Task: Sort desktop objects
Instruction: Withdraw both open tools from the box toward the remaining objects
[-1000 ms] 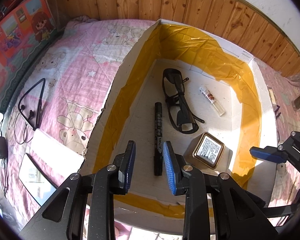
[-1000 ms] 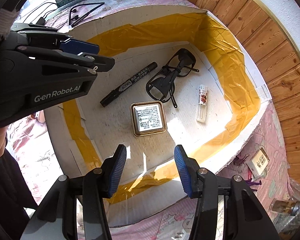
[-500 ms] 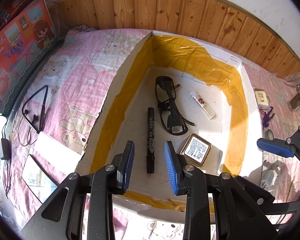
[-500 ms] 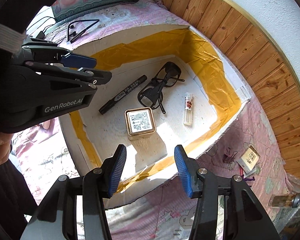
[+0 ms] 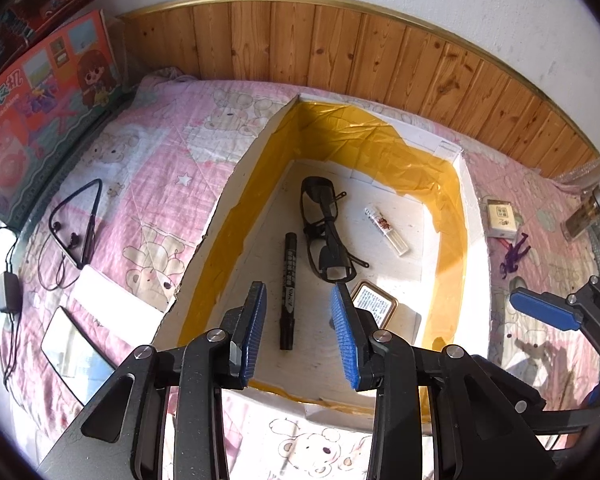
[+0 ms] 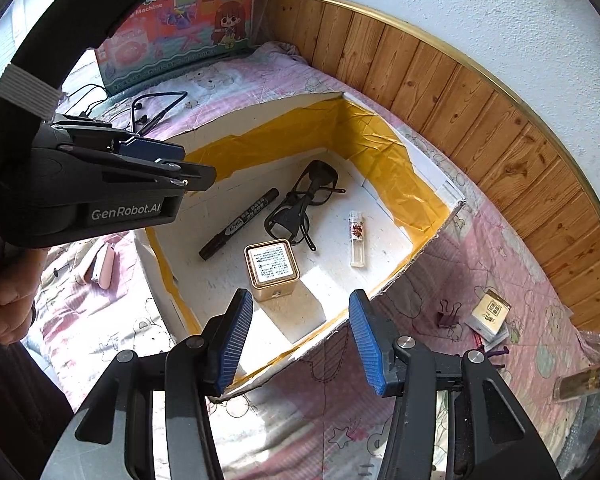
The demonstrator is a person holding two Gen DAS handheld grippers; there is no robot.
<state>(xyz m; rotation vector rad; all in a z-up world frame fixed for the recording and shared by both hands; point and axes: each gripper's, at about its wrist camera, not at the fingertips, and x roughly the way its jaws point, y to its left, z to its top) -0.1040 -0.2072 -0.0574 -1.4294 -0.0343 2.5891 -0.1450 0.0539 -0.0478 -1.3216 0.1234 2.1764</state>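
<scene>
Hovering above the near end of the white foam box point(image 5: 236, 176), the left claw point(image 5: 298, 334) has its blue pads spread with nothing between them; its jaws have just been opening. The right claw point(image 6: 300, 344) hangs over the box's near rim, also spread wide and empty. Inside the box, whose inner walls are lined with yellow tape, four things lie on the floor. A black marker point(image 5: 289, 288) rests nearest the left wall, running lengthwise. Just beside it, toward the box's middle, lie folded black glasses point(image 5: 326, 232), one arm tip reaching close to a gold-rimmed square tin point(image 6: 271, 269) at the box's near end. A clear lighter point(image 5: 386, 226) with a red print lies apart from these, toward the right wall. Outside the box, on the pink bear-print bedspread point(image 5: 152, 168), a black neckband earphone point(image 5: 78, 220) lies to its left and a small white carton point(image 5: 502, 218) with a purple binder clip point(image 5: 514, 254) to its right.
</scene>
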